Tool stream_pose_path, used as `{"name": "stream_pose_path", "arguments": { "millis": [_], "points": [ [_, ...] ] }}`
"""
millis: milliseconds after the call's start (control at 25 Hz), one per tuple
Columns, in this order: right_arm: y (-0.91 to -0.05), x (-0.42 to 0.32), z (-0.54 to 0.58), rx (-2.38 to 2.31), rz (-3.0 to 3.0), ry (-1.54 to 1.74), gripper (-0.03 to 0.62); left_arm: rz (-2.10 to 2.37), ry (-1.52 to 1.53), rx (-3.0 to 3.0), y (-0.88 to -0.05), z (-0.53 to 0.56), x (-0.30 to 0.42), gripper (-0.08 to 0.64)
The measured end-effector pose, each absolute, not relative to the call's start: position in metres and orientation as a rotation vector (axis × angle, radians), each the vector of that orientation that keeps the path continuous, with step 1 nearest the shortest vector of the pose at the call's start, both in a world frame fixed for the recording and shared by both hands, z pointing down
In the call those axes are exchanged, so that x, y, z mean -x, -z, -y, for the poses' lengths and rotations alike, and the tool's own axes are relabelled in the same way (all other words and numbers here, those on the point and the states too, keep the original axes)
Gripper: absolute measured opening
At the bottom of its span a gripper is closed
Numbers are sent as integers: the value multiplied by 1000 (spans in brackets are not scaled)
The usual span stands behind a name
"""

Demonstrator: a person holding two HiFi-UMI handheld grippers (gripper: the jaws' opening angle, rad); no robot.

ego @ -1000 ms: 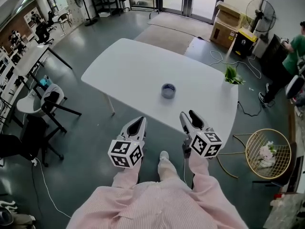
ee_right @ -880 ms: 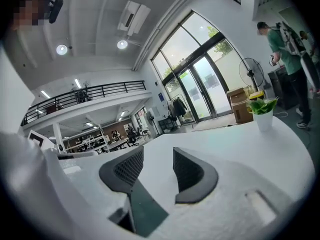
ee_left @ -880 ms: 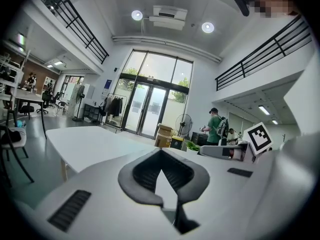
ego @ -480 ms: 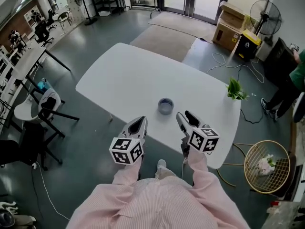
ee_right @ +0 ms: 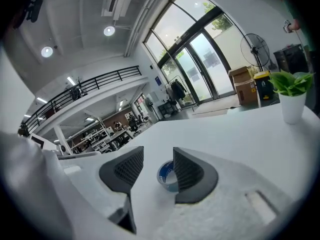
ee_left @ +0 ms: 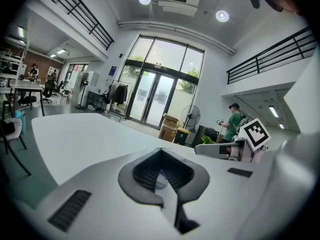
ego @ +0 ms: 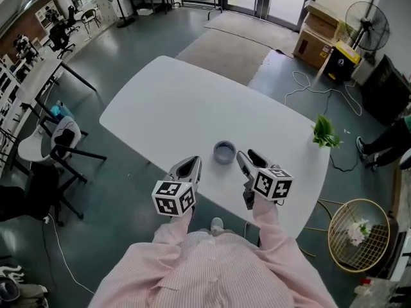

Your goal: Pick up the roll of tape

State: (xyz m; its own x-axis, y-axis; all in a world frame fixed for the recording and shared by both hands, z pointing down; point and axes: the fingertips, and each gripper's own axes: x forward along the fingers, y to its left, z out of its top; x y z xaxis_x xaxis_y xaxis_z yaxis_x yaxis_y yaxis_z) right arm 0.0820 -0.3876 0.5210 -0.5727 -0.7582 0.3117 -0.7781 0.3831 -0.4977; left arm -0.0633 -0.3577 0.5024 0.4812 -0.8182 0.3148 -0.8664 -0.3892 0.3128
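Note:
The roll of tape (ego: 224, 152), grey-blue, lies flat on the white table (ego: 173, 108) close to its near edge. My right gripper (ego: 246, 158) hovers just right of the roll and nearer to me, open with nothing between its fingers. In the right gripper view the tape (ee_right: 165, 174) shows in the gap of the right gripper (ee_right: 156, 160), half hidden by the right pad (ee_right: 187, 171). My left gripper (ego: 189, 166) is at the table's near edge, left of the roll, shut and empty. Through the left gripper (ee_left: 161, 154) a sliver of tape (ee_left: 161, 180) shows.
A small potted plant (ego: 324, 132) stands at the table's right end. On the floor are a wire basket (ego: 356, 230) at the right, a chair (ego: 61, 136) at the left, and cardboard boxes (ego: 318, 34) beyond. A person in green (ee_left: 234, 124) stands far off.
Both grippers and the camera have moved forward to the table. The right gripper's tips are now beside the roll; the left's have reached the table edge.

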Motion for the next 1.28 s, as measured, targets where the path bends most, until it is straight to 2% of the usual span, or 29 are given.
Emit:
{"name": "stream_pose_path", "arguments": {
  "millis": [1280],
  "points": [
    [-667, -52, 468, -1333, 2103, -1098, 178, 1150, -346, -2071, -625, 435, 59, 1]
  ]
}}
